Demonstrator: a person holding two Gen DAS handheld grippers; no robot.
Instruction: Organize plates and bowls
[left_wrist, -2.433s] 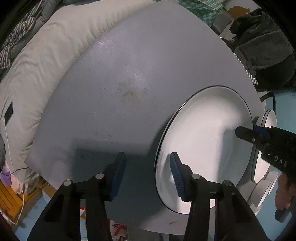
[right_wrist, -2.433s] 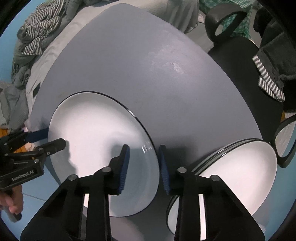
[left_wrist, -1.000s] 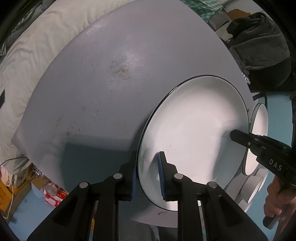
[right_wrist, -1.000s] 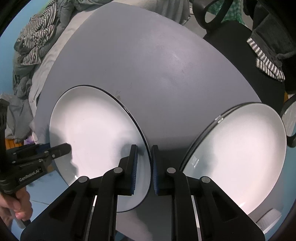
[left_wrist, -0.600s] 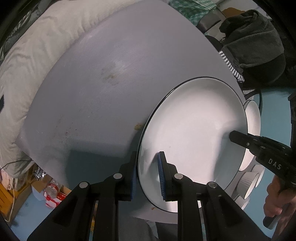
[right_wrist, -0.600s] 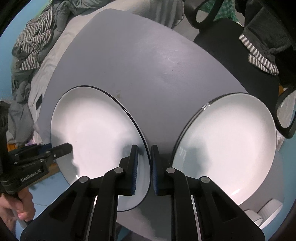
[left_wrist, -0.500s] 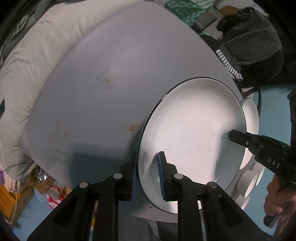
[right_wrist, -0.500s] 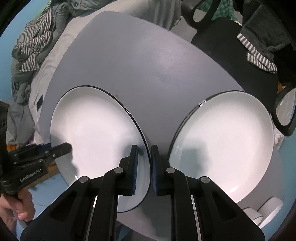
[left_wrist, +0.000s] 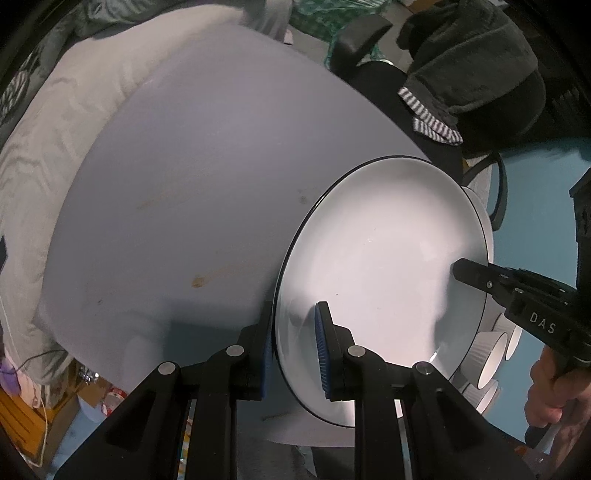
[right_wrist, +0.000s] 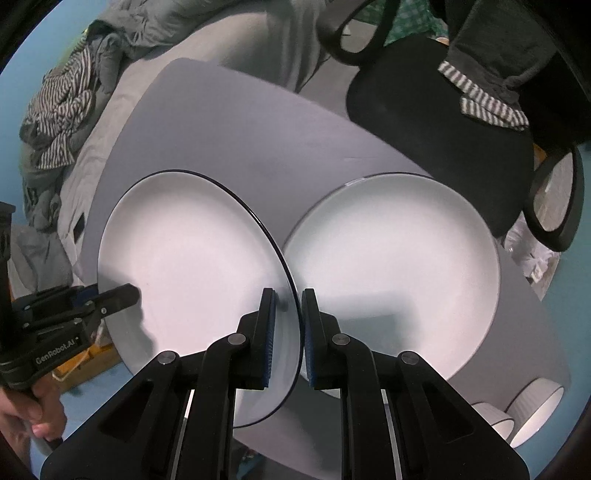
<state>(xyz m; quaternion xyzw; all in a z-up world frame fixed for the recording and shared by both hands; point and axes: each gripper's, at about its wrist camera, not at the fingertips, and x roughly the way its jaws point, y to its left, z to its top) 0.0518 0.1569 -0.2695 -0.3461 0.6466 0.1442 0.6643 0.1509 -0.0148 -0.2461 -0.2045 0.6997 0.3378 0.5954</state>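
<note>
The grey table (right_wrist: 236, 140) fills most of both views, with a white plate (right_wrist: 399, 266) lying at its right end and small white ribbed bowls (right_wrist: 532, 410) just past that plate near the table's corner. A second white plate with a dark rim (left_wrist: 384, 251) is held above the table, beside the lying plate. The left gripper (left_wrist: 293, 350) is clamped on its left rim and the right gripper (right_wrist: 286, 332) on its right rim.
</note>
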